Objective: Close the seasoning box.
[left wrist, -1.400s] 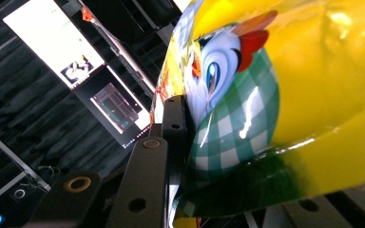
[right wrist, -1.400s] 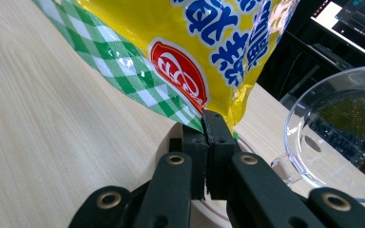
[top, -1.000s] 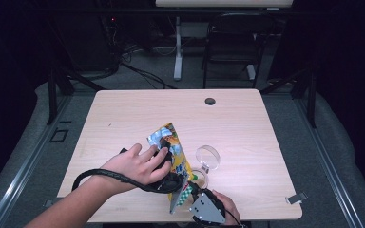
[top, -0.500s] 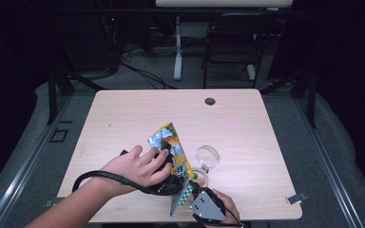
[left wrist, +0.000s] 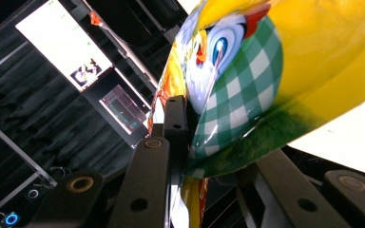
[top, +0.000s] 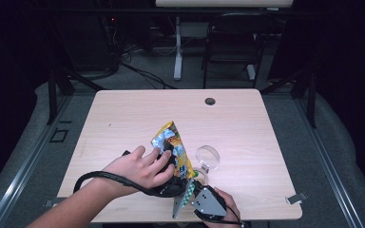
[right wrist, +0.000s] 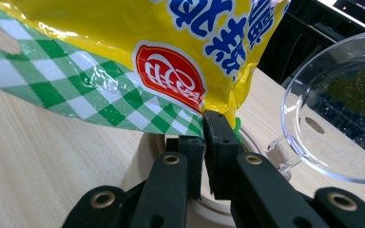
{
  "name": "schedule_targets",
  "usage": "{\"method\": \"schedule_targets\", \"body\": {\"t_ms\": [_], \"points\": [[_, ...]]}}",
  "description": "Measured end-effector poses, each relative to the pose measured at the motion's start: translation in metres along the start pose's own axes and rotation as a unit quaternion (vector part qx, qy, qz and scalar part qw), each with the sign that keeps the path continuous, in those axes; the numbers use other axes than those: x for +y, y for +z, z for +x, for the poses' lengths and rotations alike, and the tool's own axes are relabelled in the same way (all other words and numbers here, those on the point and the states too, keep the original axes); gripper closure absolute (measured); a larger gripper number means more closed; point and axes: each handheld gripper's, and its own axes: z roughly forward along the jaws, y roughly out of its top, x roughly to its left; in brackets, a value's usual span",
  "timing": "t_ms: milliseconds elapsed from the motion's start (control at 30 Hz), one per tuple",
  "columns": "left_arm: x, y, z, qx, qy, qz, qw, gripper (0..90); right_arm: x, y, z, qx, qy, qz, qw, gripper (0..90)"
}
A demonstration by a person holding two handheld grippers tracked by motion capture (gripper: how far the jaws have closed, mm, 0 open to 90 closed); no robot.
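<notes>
A yellow snack bag (top: 173,142) with a green-checked bottom stands tilted above the table's near half, held from two sides. My left gripper (top: 168,160), under the person's left hand, is shut on the bag's side; the bag (left wrist: 247,85) bulges between its jaws (left wrist: 214,142). My right gripper (top: 193,189) comes up from the near edge and pinches the bag's checked bottom corner (right wrist: 138,102). Its jaws (right wrist: 204,130) have just been opening slightly, with the seam still between the pads.
A clear plastic dish (top: 207,156) sits just right of the bag and looms close by my right gripper (right wrist: 337,118). A round wooden rim (right wrist: 145,152) lies under the right jaws. A dark grommet (top: 210,101) marks the far table edge. A metal clip (top: 295,198) lies near the right corner.
</notes>
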Motion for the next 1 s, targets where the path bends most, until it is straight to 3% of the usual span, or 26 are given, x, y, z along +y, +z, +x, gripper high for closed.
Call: {"method": "schedule_targets", "body": {"t_ms": [167,467,533,800,833,1000], "points": [[-0.0008,-0.0005,0.0013,0.005,-0.012,-0.010,0.9999,78.8,0.0015,-0.0021,-0.0001,0.004,0.013,-0.006,0.9999,85.8],[-0.0017,-0.0035,0.0026,0.001,-0.008,-0.010,0.9999,78.9,0.0036,-0.0047,0.0020,0.008,0.014,-0.009,0.9998,85.6],[-0.0017,-0.0053,0.0039,-0.001,0.004,-0.003,1.0000,78.9,0.0038,-0.0049,0.0026,0.009,0.015,-0.011,0.9998,85.6],[-0.0031,-0.0071,0.0025,-0.006,0.004,-0.001,1.0000,78.9,0.0051,-0.0062,0.0050,0.013,0.023,-0.014,0.9996,85.3],[-0.0037,-0.0059,0.0009,-0.006,-0.010,-0.011,0.9999,78.9,0.0053,-0.0066,0.0052,0.014,0.021,-0.013,0.9996,85.1],[-0.0036,-0.0060,0.0008,-0.006,-0.008,-0.011,0.9999,79.2,0.0059,-0.0064,0.0071,0.017,0.019,-0.018,0.9995,84.5]]}}
